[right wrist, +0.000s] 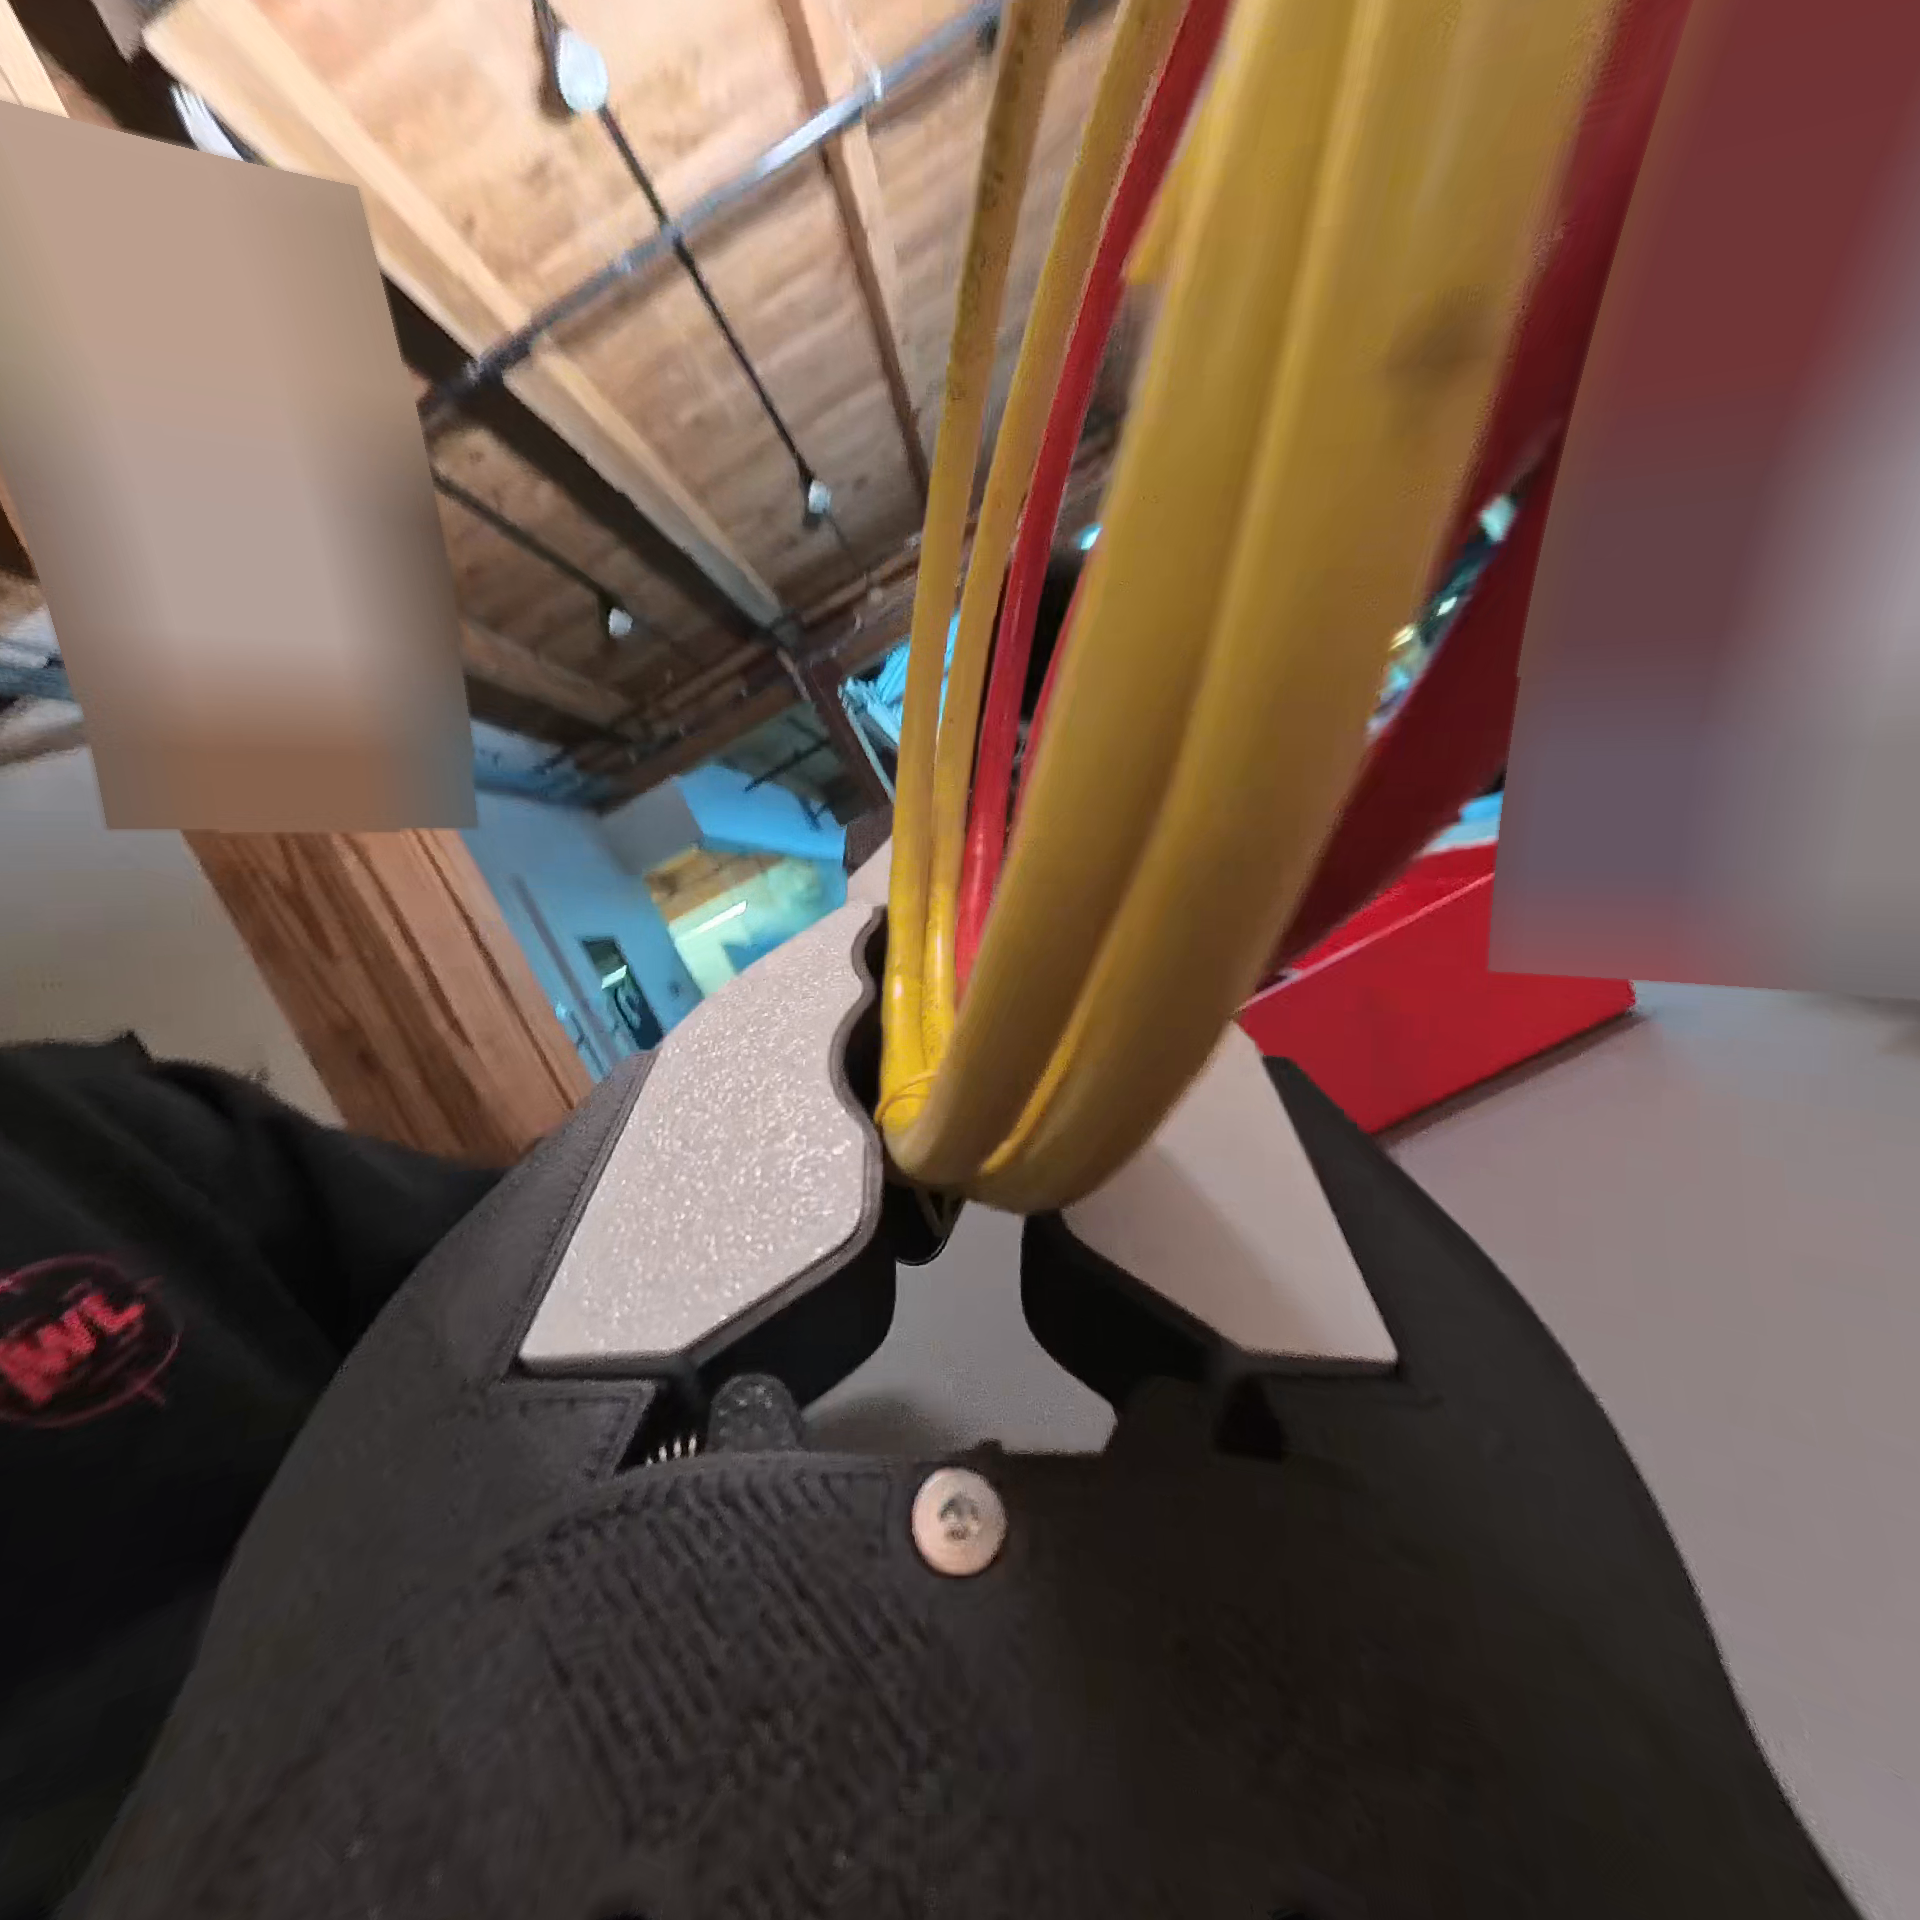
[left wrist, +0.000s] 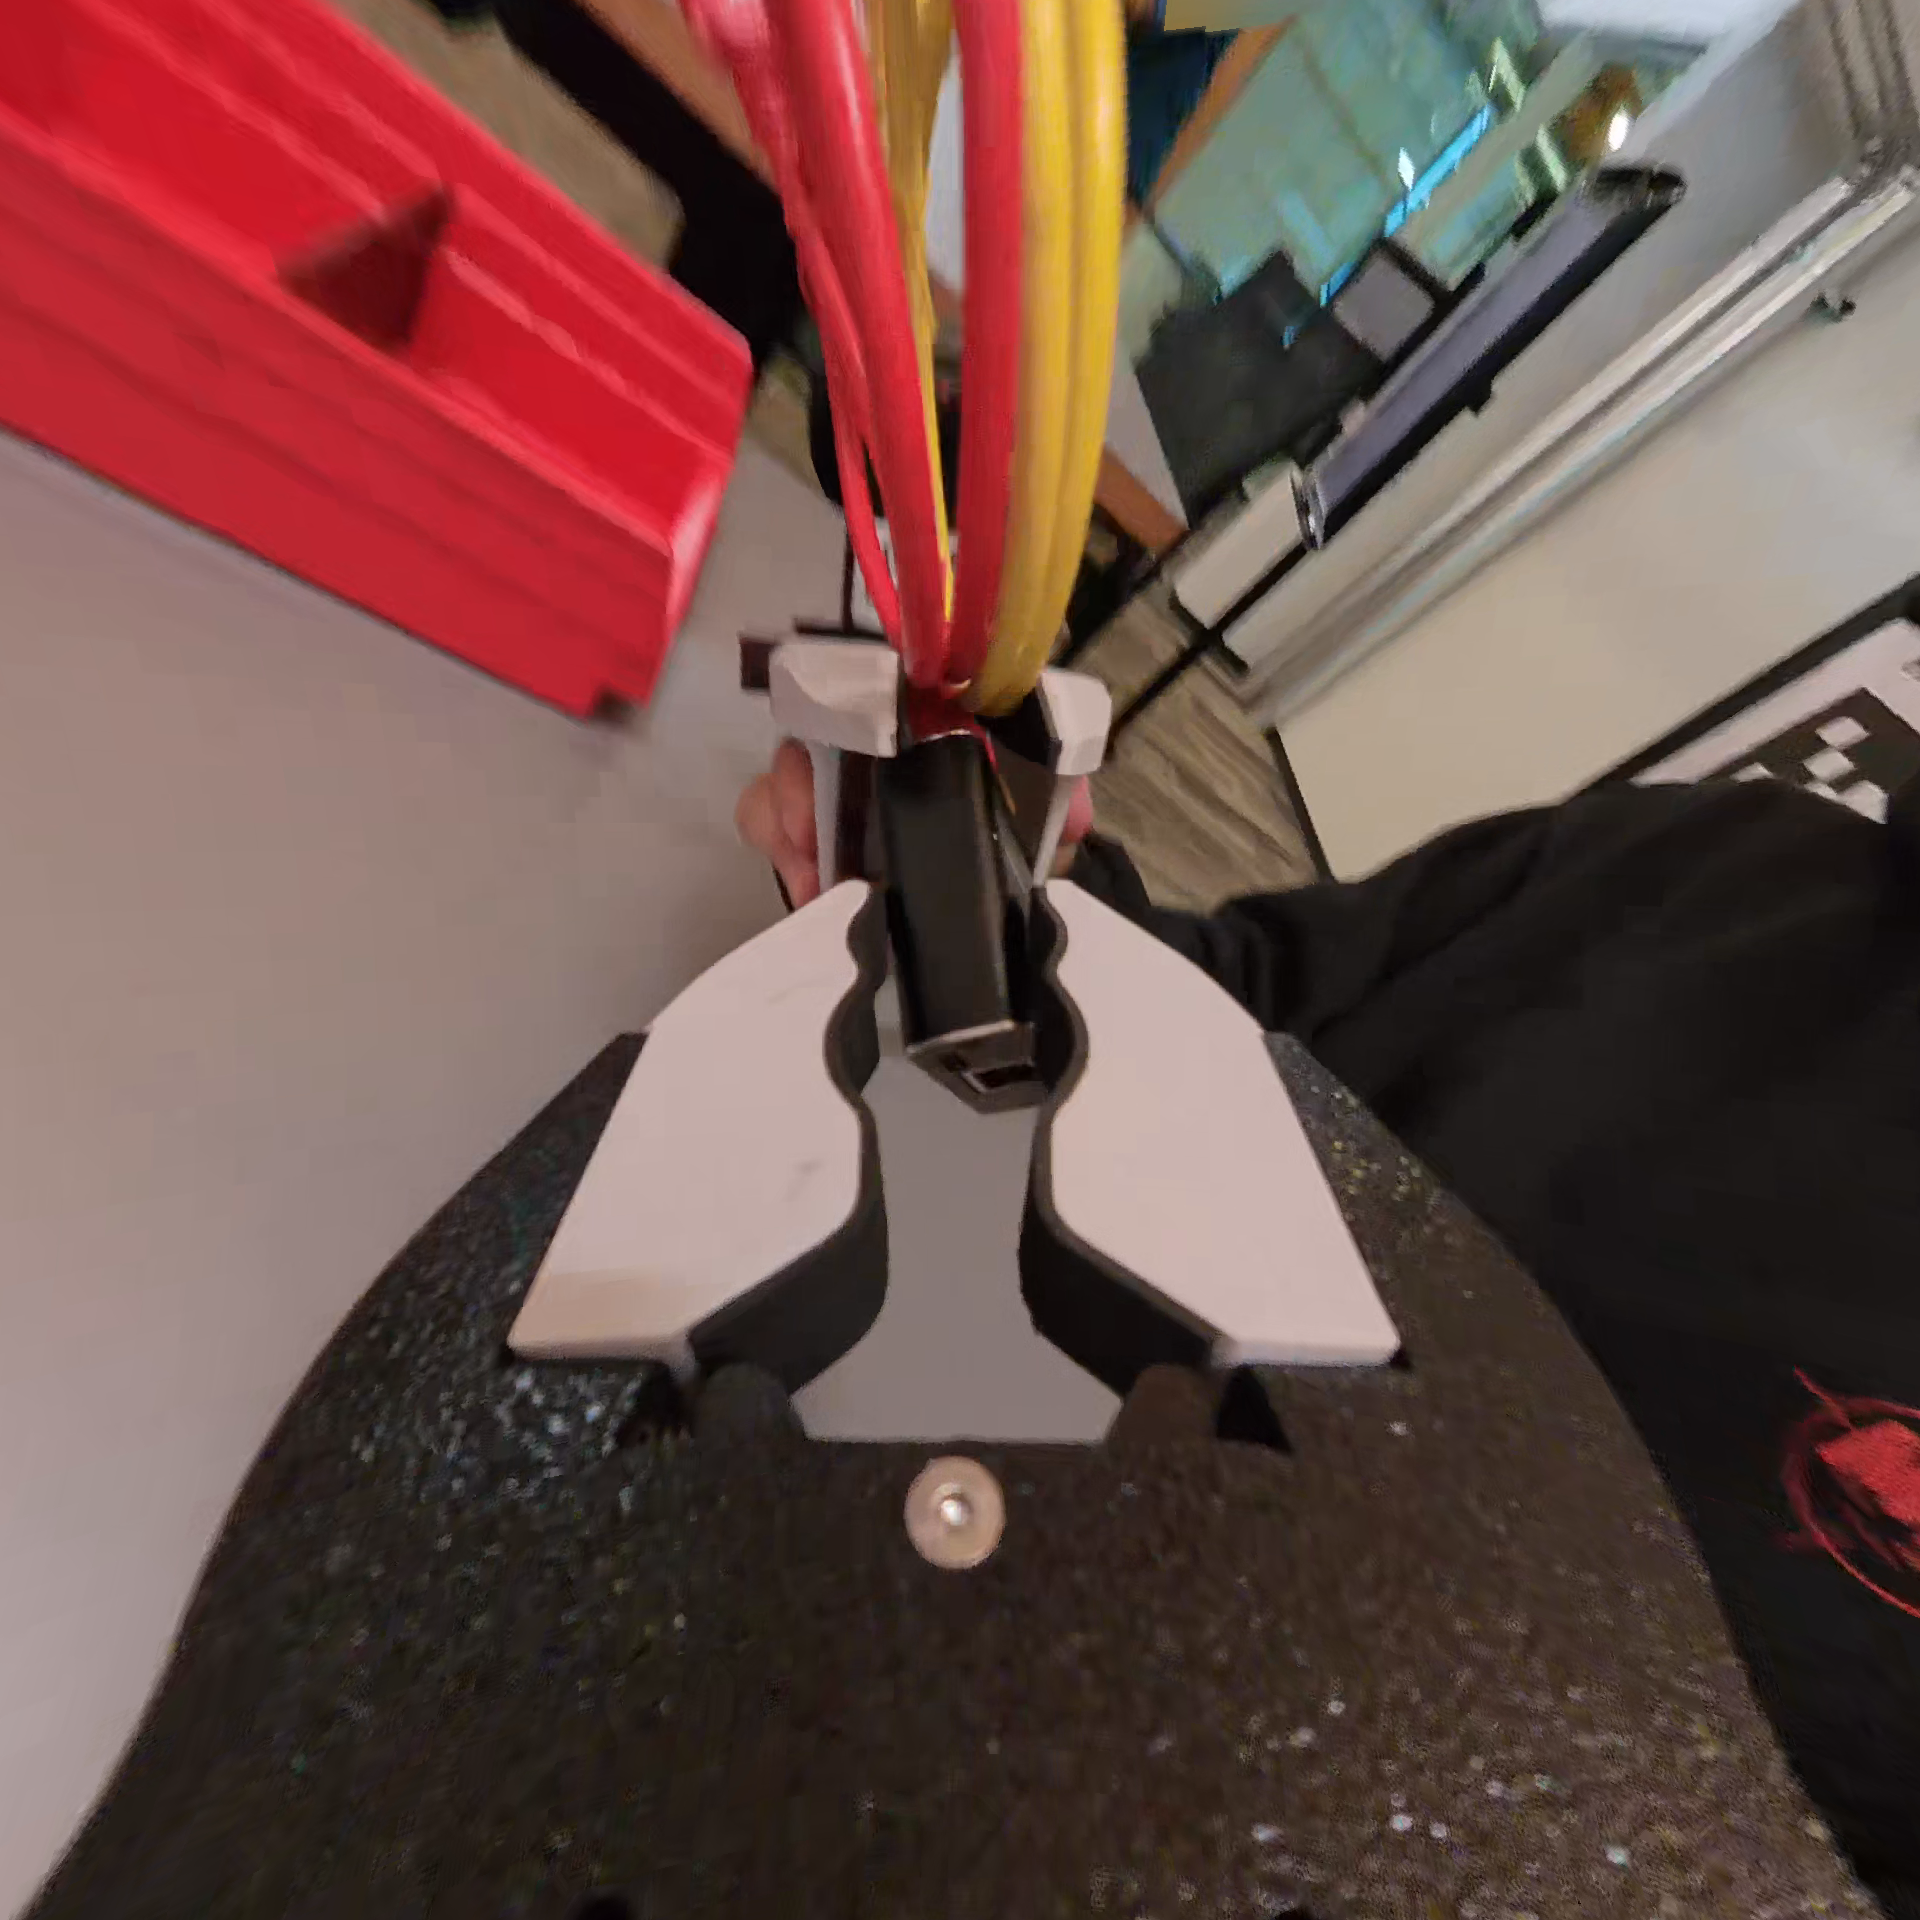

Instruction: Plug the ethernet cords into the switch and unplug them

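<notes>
Wood-beam ceiling (right wrist: 665, 343), track lights (right wrist: 819, 497), grey floor (left wrist: 1164, 769).

I see even, soft indoor light; cables (right wrist: 1195, 623) near the lens and the red bin (left wrist: 343, 312) blur, edges bow.

One black switch (left wrist: 951, 914), two grippers, one red bin (left wrist: 343, 343), several red and yellow cords (left wrist: 997, 343), uncountable.

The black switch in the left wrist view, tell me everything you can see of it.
The switch is a slim black box, glossy like plastic or painted metal, held off the table. The left gripper is shut on its near end, where a small port opening shows. At its far end the right gripper meets it, where red cords and yellow cords rise from it. Whether they are plugged in is hidden.
</notes>
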